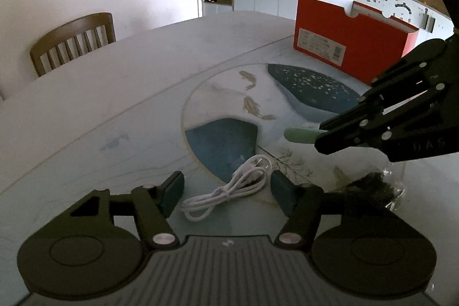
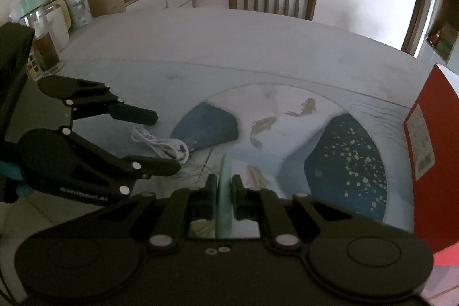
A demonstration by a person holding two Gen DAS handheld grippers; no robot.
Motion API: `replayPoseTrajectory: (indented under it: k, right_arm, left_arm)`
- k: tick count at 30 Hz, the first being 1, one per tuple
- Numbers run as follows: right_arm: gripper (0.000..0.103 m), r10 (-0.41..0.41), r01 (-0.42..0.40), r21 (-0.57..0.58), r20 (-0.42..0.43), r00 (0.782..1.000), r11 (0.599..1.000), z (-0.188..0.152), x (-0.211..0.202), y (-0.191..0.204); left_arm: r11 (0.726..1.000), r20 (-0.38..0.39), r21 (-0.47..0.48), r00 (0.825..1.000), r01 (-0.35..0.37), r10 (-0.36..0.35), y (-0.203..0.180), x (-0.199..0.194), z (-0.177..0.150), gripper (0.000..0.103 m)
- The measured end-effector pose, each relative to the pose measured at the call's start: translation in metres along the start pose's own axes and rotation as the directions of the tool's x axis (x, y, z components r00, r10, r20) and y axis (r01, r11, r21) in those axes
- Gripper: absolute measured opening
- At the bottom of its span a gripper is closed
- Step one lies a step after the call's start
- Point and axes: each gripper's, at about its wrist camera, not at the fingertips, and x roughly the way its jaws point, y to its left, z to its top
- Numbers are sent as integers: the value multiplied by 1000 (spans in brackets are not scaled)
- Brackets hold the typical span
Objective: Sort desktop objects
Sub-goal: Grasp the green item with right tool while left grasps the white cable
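Both views blur my right gripper (image 2: 223, 188) pinching a pale green object (image 2: 224, 202), its shape unclear. Only the left wrist view shows a dark clump (image 1: 370, 188); my left gripper (image 1: 226, 191) straddles the white cable (image 1: 229, 191), spread.

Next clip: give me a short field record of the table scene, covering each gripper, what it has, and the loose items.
left gripper: jaws open, either side of the white cable, not gripping
right gripper: jaws shut on pale green flat item
red box: open, far right on the table
plastic bag: dark contents, right of the cable
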Motion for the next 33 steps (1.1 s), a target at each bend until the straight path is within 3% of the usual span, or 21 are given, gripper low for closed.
replayPoseTrajectory:
  k: [4,7,13,19,33]
  right_arm:
    - [9,-1,1,16,3,1000,1000,2,-1,-4]
    - [9,-8,8,27,9,1000,1000,3,-3,-7]
    - [9,-24,23,45,19,1000,999,4,-10,-14]
    - [9,-22,20,70,37,999,997,3,-25,-25]
    - [9,-19,8,114,100,995,993,7,-83,-64]
  left_arm:
    - [1000,0,10,1000,3,-3,-3,-2,1,34]
    - [1000,-10,19,1000,4,-4,-8,-3,3,22]
    - [999,-18,-21,999,-48,47,-16,-3,10,12]
    - [993,-40,-90,997,-73,69,-17,-7,15,11]
    - [981,14,-168,994,-101,105,-48,-46,48,11]
